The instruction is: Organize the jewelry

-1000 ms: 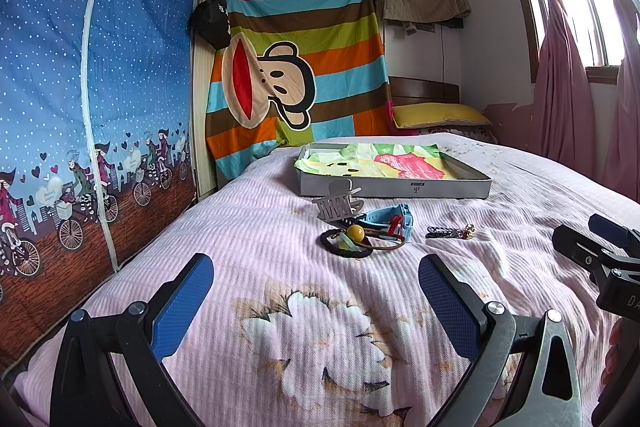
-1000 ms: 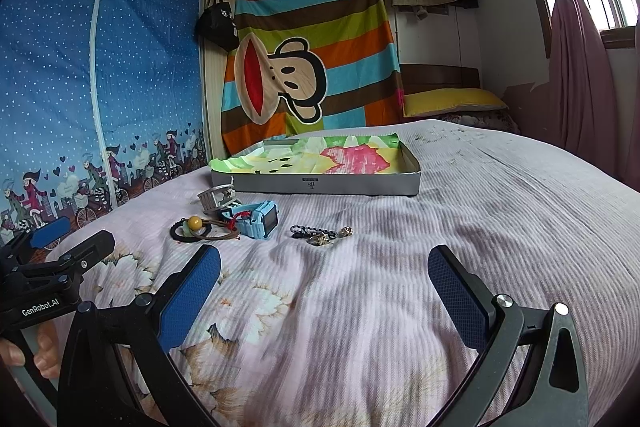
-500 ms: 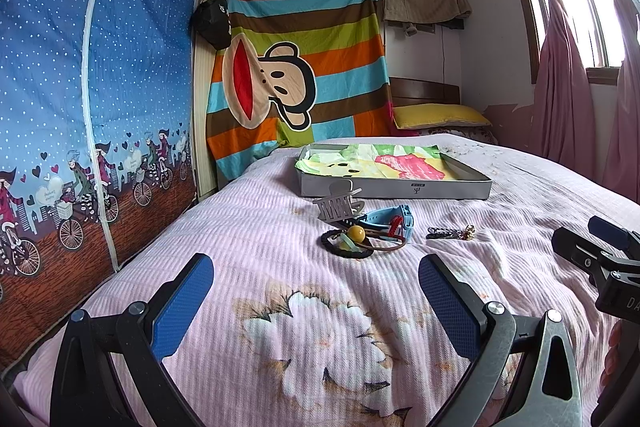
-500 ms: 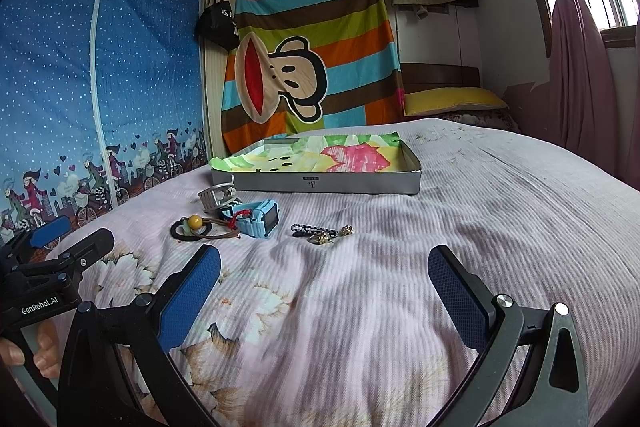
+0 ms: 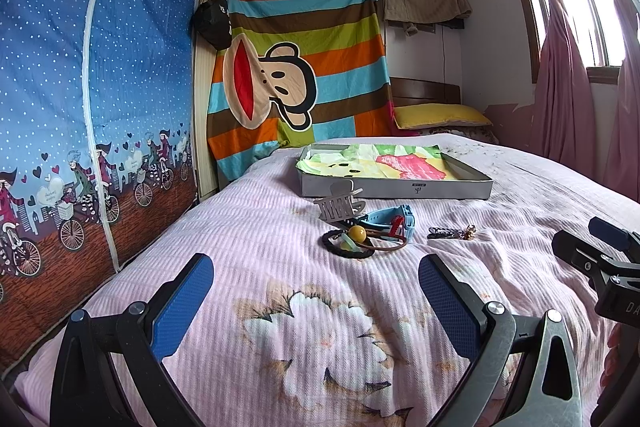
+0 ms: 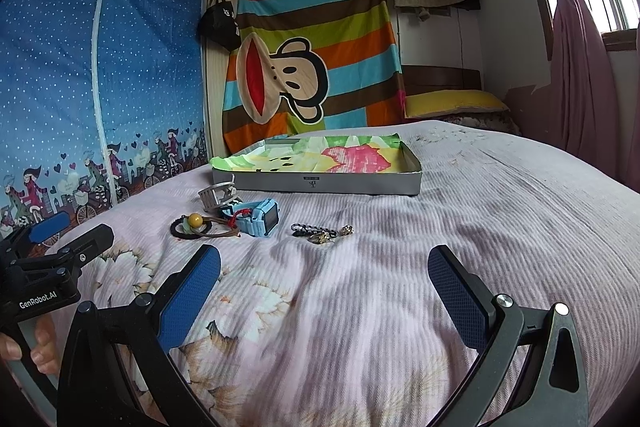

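left tongs (image 5: 316, 291) spread, empty | right tongs (image 6: 324, 287) spread, empty | watch (image 6: 260, 217), clip (image 6: 218, 195), hair ties (image 6: 192, 227), chain (image 6: 316, 233) on bed (image 6: 480, 227) before tray (image 6: 320, 183)

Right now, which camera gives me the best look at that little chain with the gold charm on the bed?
The right wrist view: the chain lies nearly centred ahead of the open right gripper, its dark links and gold charm distinguishable. The left wrist view shows the same chain smaller and off to the right, beyond the open left gripper.
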